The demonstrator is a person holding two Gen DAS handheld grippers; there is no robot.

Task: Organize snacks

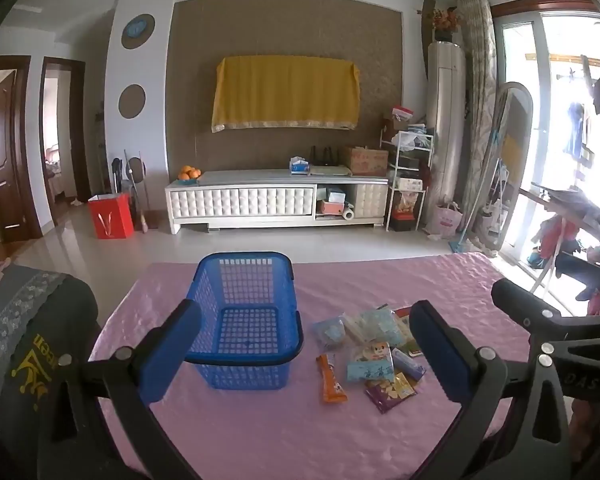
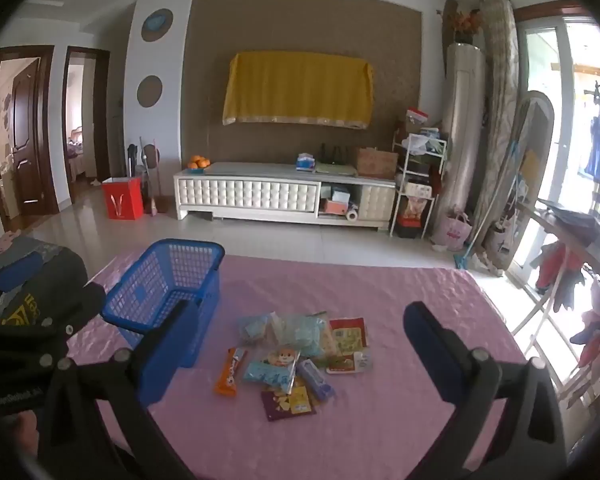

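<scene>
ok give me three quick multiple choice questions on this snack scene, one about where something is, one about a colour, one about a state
1. Where does the snack pile lie relative to the basket?
A. inside it
B. on the pink cloth to its right
C. on the floor

2. What colour is the basket?
A. blue
B. red
C. white

3. What state is the right tool in?
A. shut on a packet
B. open, holding nothing
C. shut and empty

Answers:
1 B: the packets rest on the pink cloth, outside the basket.
2 A: its mesh walls are blue.
3 B: its fingers stand wide apart with only the table between them.

Bright daylight glares through the window (image 1: 560, 128); fisheye edges warp.
</scene>
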